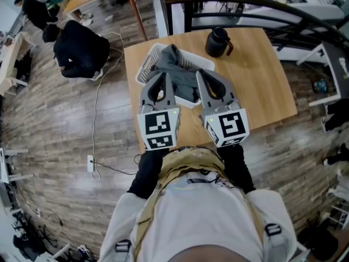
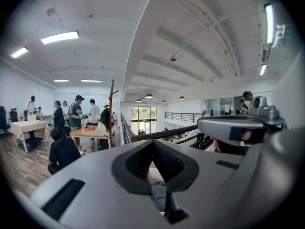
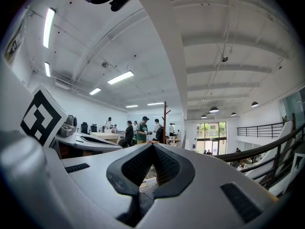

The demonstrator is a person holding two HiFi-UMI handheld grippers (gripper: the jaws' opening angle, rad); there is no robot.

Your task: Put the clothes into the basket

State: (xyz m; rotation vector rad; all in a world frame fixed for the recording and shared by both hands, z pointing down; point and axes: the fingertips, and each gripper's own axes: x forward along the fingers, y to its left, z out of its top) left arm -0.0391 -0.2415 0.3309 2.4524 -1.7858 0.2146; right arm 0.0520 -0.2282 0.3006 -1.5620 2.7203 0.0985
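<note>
Clothes (image 1: 175, 64) lie heaped in the basket (image 1: 146, 65) on the counter (image 1: 256, 86); the left hand-held gripper (image 1: 161, 75) and the right hand-held gripper (image 1: 199, 73) are both clenched.

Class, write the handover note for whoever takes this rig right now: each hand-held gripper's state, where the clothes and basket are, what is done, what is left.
Grippers: the left hand-held gripper has its jaws together with nothing visibly gripped, its tip over the near side of the white basket. The right hand-held gripper is likewise shut and empty, beside it.
Things: the grey clothes lie in the basket on the wooden table; a black jug stands behind.
Done: the clothes appear to be in.
Left: no other clothes show; probably just draw back.
</note>
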